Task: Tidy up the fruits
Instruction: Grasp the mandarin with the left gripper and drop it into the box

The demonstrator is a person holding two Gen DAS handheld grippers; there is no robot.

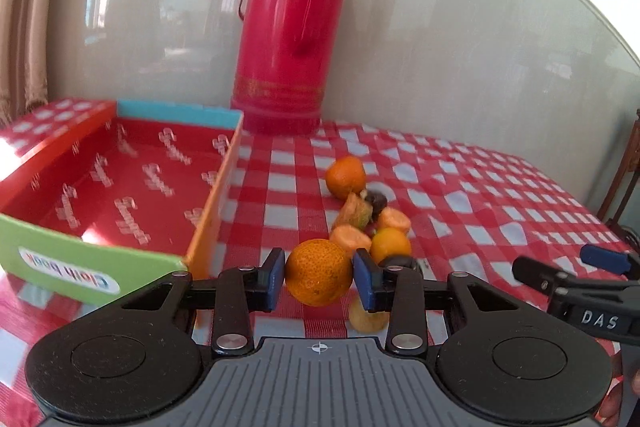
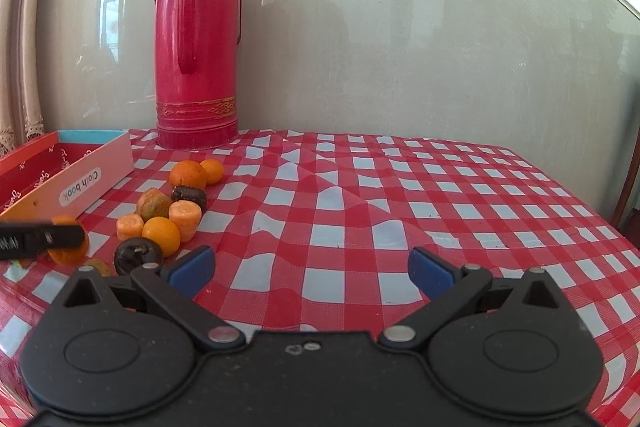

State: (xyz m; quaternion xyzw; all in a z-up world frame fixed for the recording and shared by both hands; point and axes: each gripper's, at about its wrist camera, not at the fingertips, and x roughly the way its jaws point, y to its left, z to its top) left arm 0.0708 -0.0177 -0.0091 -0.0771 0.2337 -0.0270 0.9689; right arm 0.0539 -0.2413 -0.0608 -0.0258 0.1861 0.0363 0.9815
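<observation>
The checked tablecloth (image 2: 360,211) bears a red flask (image 2: 196,47), open box (image 1: 120,179) and piled fruit (image 2: 160,219).

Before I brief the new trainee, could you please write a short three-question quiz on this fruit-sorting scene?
1. True or false: the left gripper is shut on an orange.
2. The box holds: A) nothing B) two oranges C) carrots.
3. What tall thing stands behind the fruit pile?

Key: 1 true, the blue jaws press its sides. 2 A. 3 The red thermos, upright on the checked cloth. The right gripper is open, holding nothing.
</observation>
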